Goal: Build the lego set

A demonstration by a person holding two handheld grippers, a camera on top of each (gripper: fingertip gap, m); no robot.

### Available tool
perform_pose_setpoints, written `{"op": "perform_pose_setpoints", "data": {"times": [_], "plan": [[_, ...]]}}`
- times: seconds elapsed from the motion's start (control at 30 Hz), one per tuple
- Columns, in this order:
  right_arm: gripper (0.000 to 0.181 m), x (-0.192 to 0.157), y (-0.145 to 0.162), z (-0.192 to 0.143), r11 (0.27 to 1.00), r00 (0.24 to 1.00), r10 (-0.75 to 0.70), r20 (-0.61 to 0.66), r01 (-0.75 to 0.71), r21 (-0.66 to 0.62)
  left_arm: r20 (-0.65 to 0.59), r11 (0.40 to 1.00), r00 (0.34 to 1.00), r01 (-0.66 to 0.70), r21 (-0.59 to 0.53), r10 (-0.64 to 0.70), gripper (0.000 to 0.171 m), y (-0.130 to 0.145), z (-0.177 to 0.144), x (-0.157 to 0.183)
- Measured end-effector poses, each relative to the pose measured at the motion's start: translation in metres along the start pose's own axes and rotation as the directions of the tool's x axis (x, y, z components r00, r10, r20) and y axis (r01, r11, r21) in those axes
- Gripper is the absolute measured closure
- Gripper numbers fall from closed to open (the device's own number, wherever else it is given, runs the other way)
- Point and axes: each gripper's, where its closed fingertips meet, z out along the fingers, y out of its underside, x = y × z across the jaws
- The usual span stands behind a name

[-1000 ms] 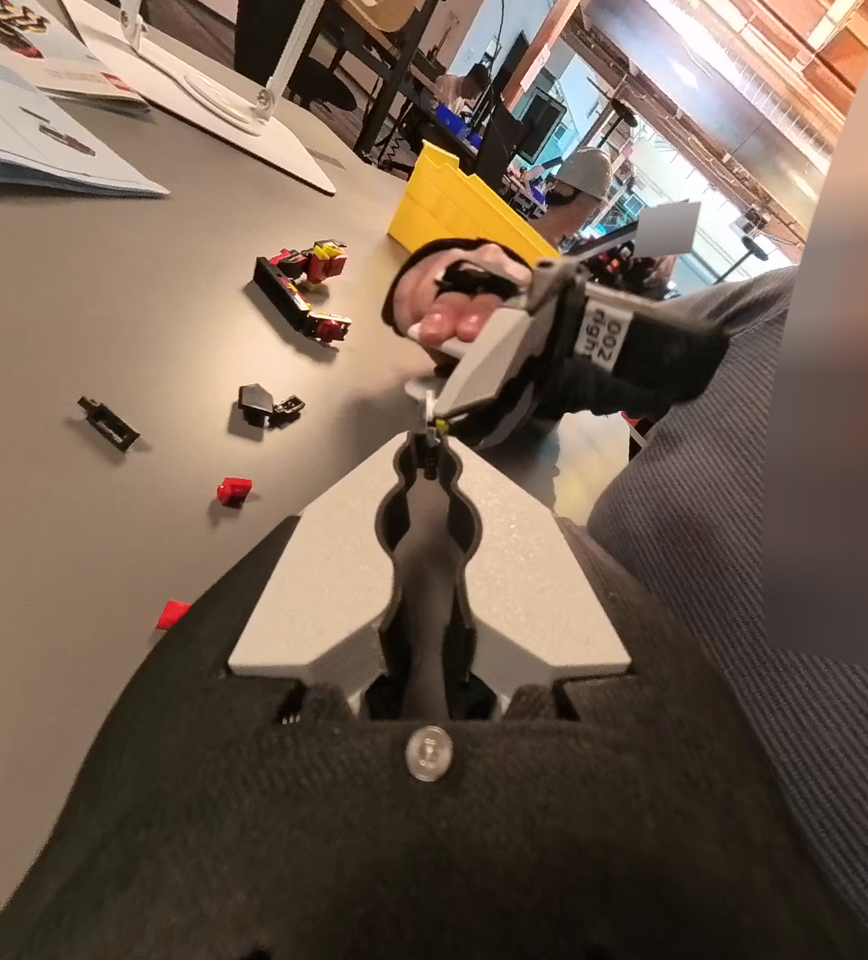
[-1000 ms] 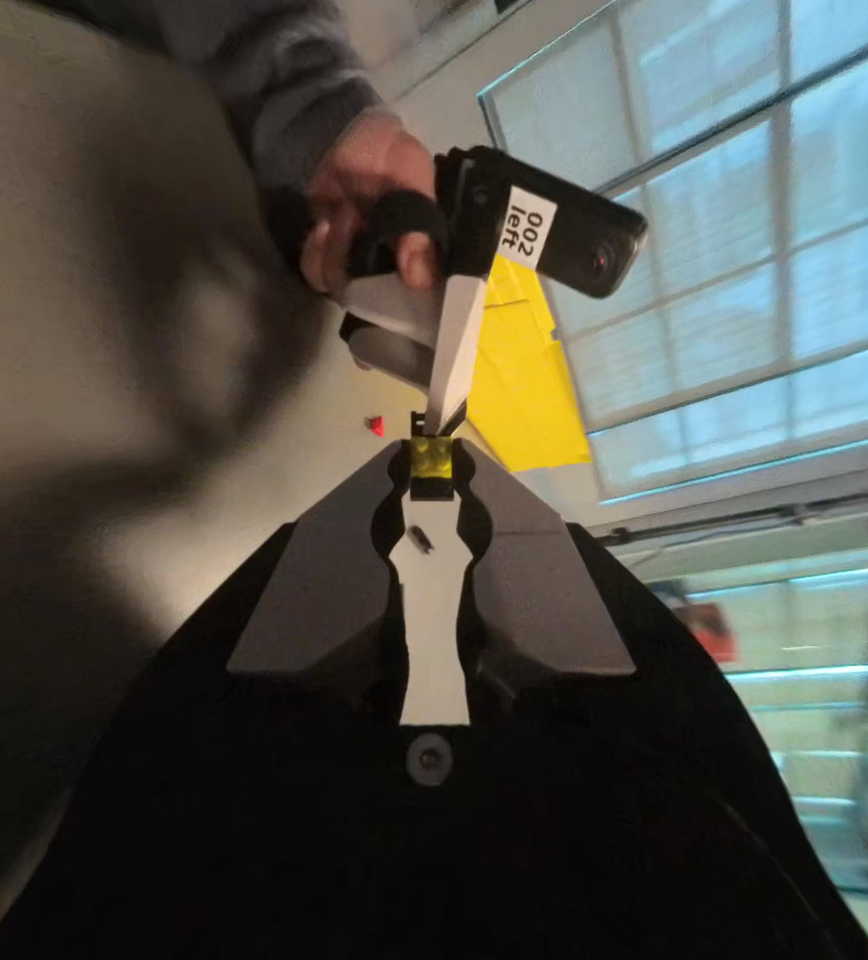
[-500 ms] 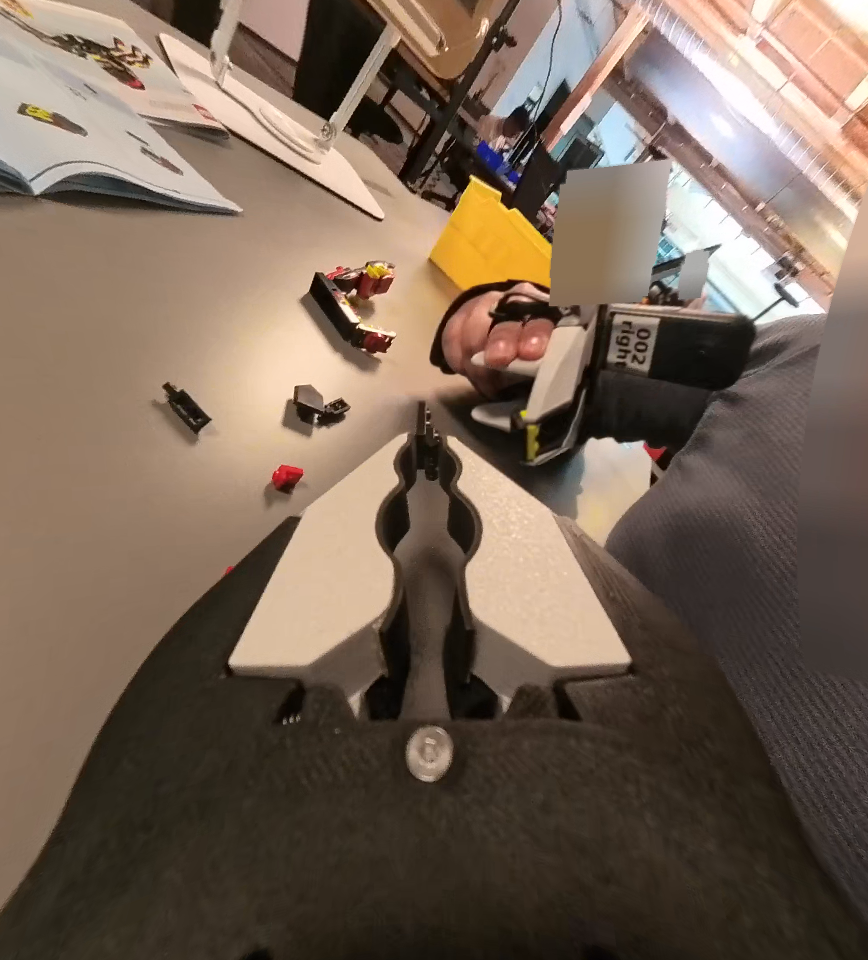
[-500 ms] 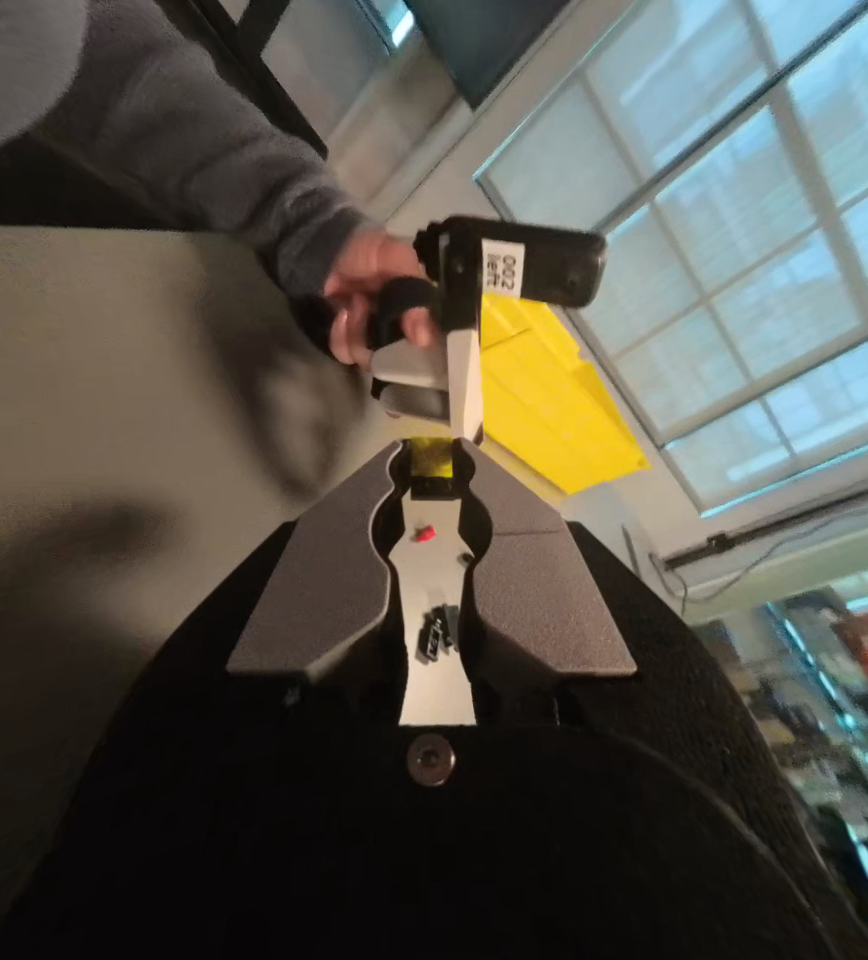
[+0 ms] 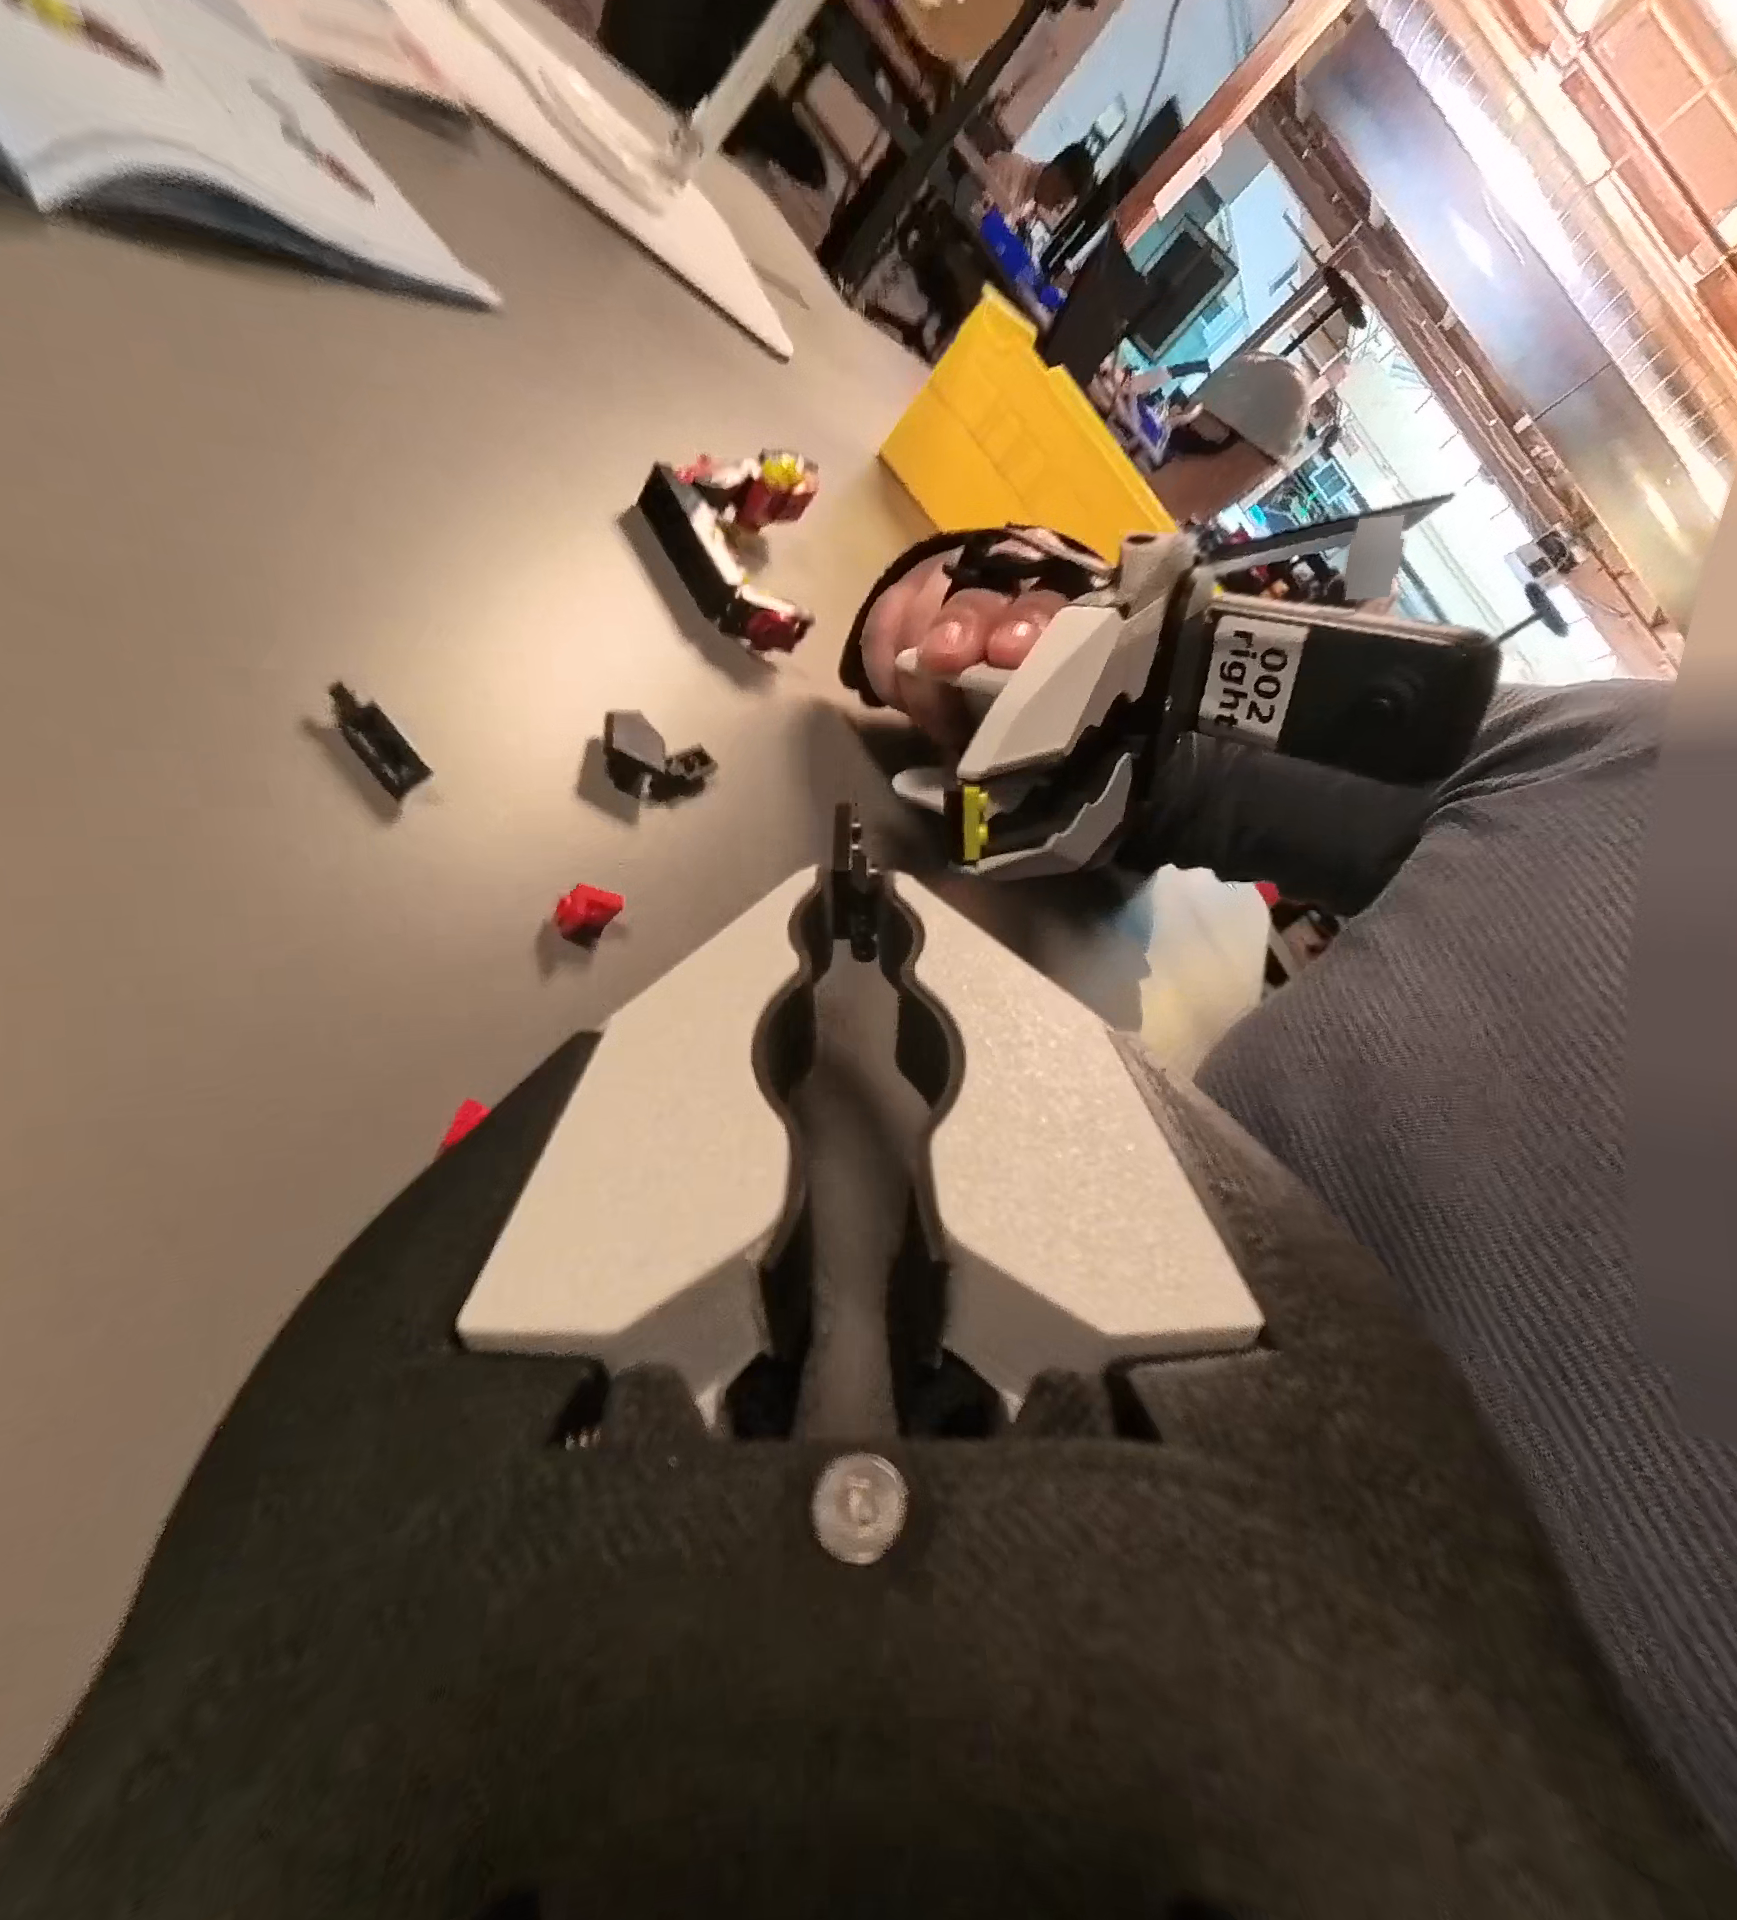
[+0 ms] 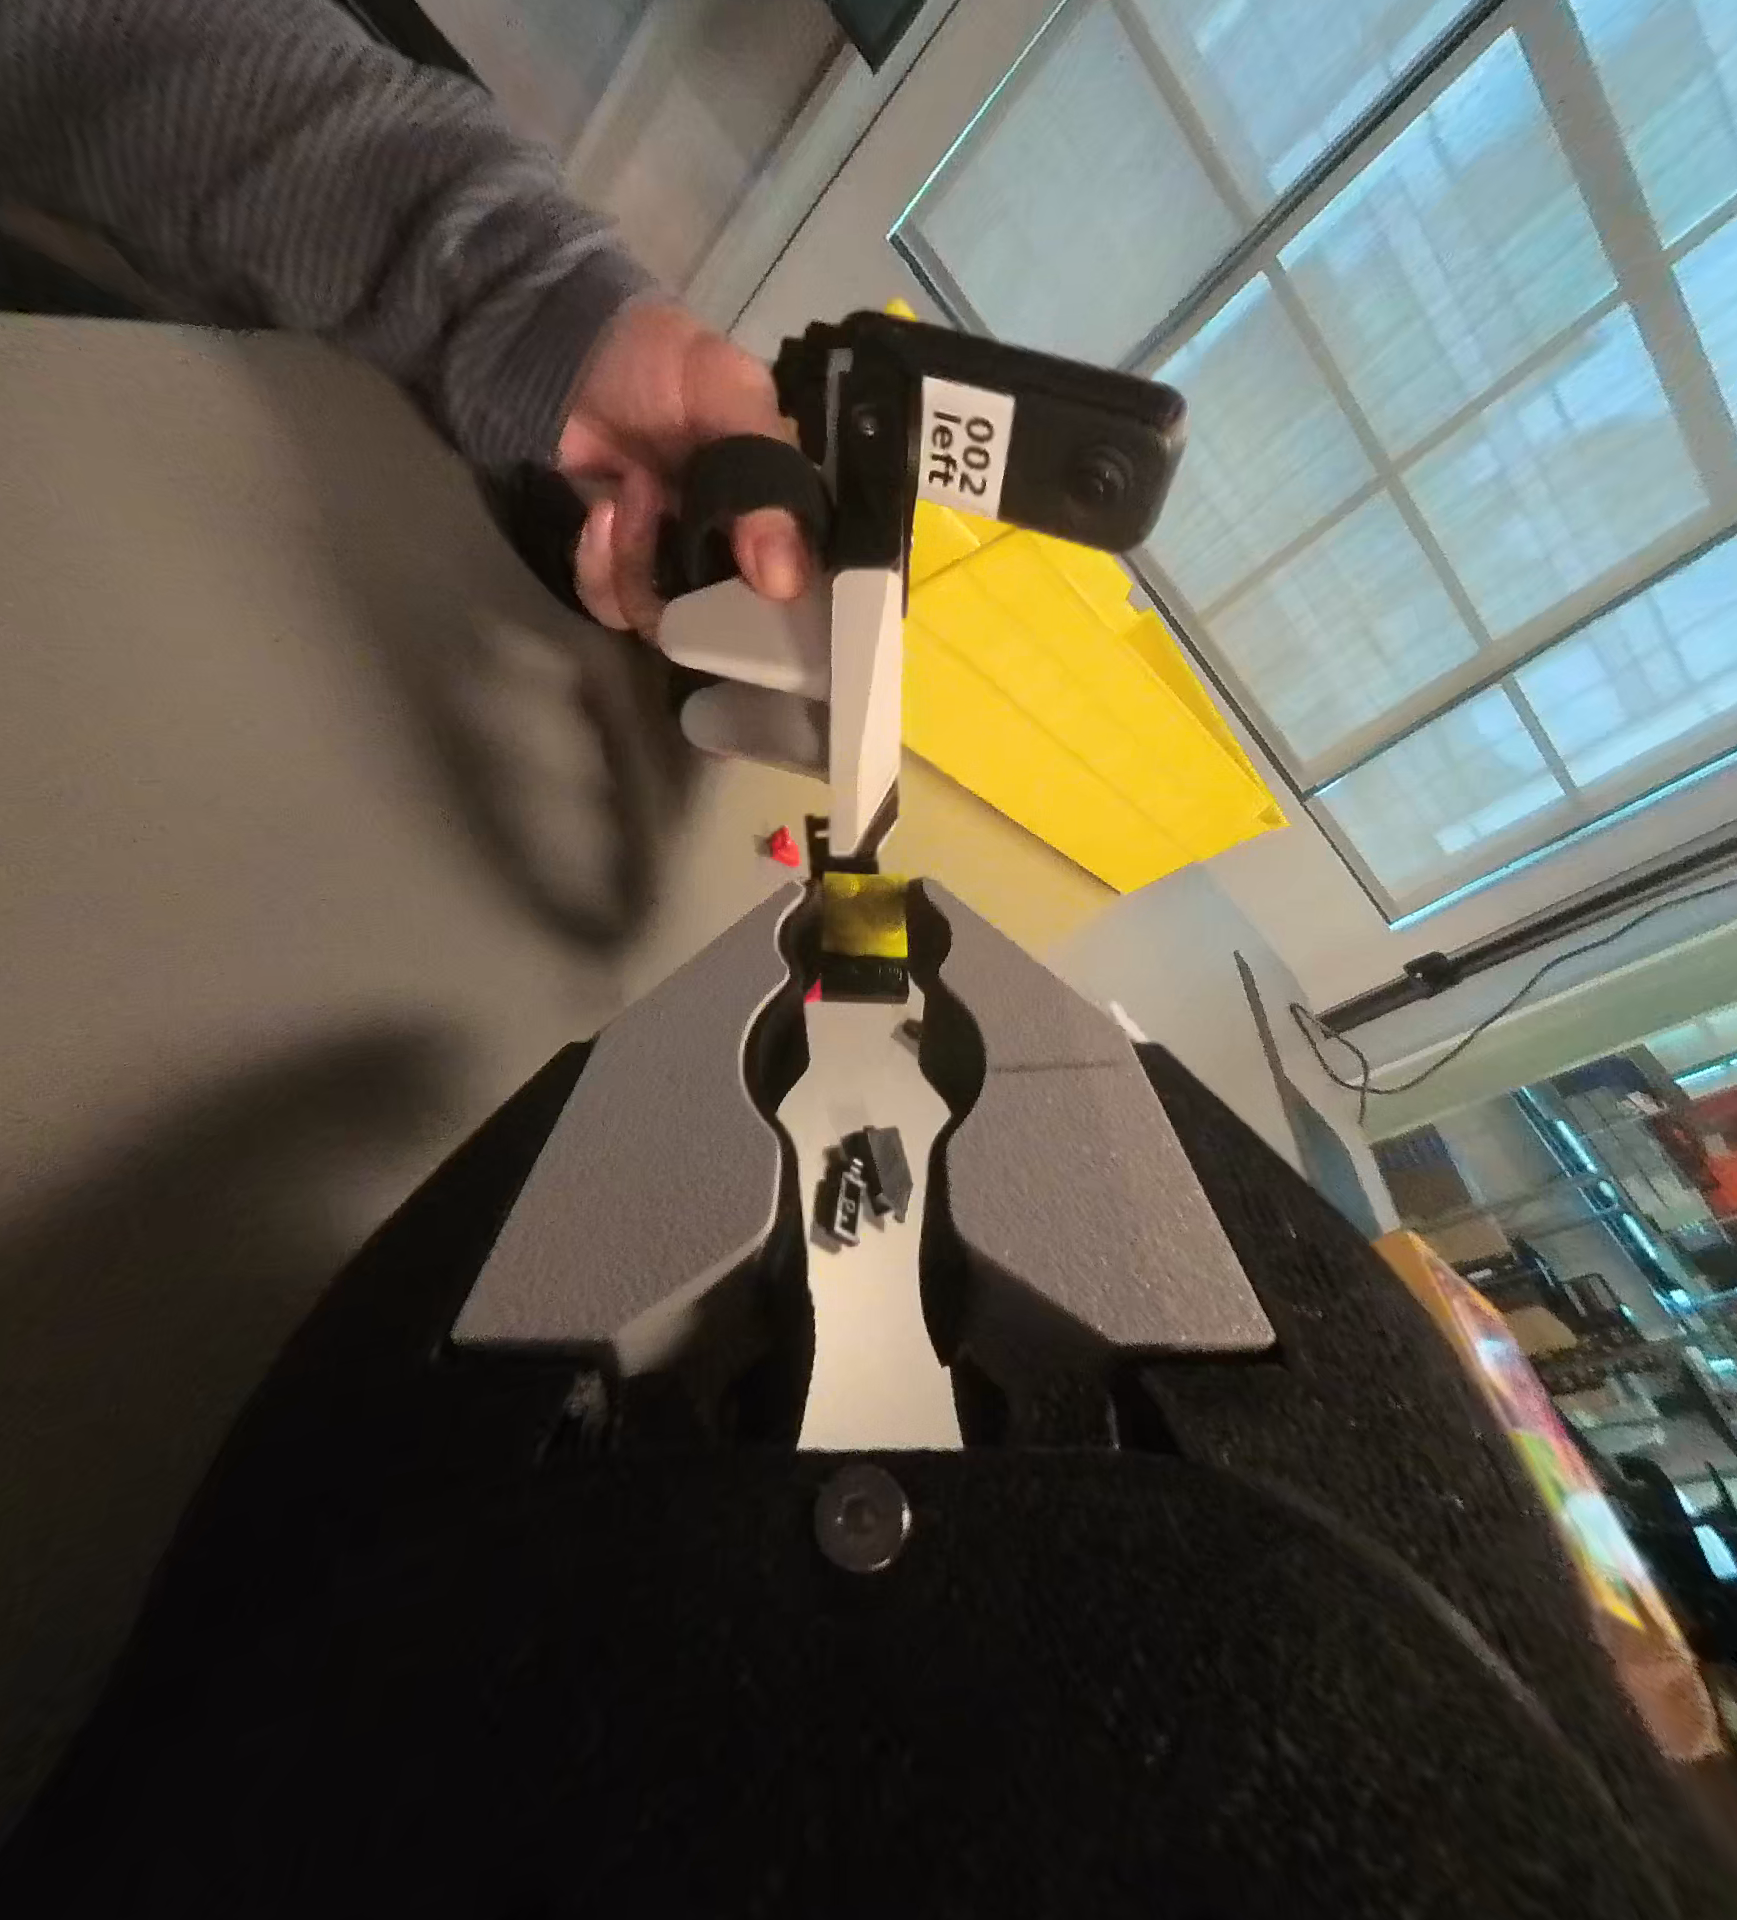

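Note:
My left gripper [image 5: 851,883] is shut on a small black Lego piece [image 5: 849,847] that sticks out past its tips. My right gripper [image 6: 862,914] is shut on a yellow and black Lego piece [image 6: 862,930]. In the left wrist view the right gripper [image 5: 978,831] hangs just right of the black piece, with the yellow piece [image 5: 972,836] a short gap from it. In the right wrist view the left gripper [image 6: 848,847] points down at the yellow piece, its tips nearly touching it. A partly built red, black and yellow model [image 5: 729,540] lies on the grey table [image 5: 168,623].
Loose pieces lie on the table: a black bar [image 5: 376,738], a black pair [image 5: 646,758], two red bricks [image 5: 585,912] [image 5: 464,1120]. A yellow bin [image 5: 1020,447] stands behind. Open instruction booklets [image 5: 168,145] lie at the far left. A person's grey sleeve [image 5: 1466,1039] fills the right. The grippers are tip to tip, or close to it.
The two grippers pulled apart half a second ago, then closed in again. The black piece and the yellow piece are now side by side with a small gap.

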Motion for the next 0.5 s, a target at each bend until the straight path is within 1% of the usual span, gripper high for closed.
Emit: {"op": "perform_pose_setpoints", "data": {"times": [0.13,0.2,0.23,0.33,0.4,0.5], "plan": [[0.167,-0.003,0.009,0.003,0.995,0.996,0.08,0.034,-0.078,-0.059,0.049,0.983,0.989,0.141,-0.118,-0.136,0.165,0.012,0.01,-0.015],[0.167,-0.003,0.011,0.005,0.987,0.988,0.143,0.049,-0.139,-0.079,0.054,0.971,0.984,0.177,-0.162,-0.171,0.164,0.016,0.014,-0.017],[0.167,-0.002,0.011,0.005,0.984,0.985,0.164,0.05,-0.159,-0.084,0.059,0.969,0.983,0.181,-0.166,-0.174,0.164,0.016,0.015,-0.018],[0.167,0.0,0.015,0.005,0.979,0.983,0.178,0.041,-0.173,-0.108,0.088,0.975,0.984,0.164,-0.147,-0.153,0.163,0.015,0.016,-0.021],[0.168,-0.001,0.017,0.006,0.982,0.988,0.152,0.037,-0.146,-0.119,0.132,0.988,0.986,0.12,-0.099,-0.106,0.146,0.01,0.014,-0.023],[0.168,-0.005,0.017,0.008,0.99,0.996,0.079,0.029,-0.075,-0.119,0.159,0.998,0.986,0.058,-0.025,-0.053,0.135,0.003,0.007,-0.022]]}}
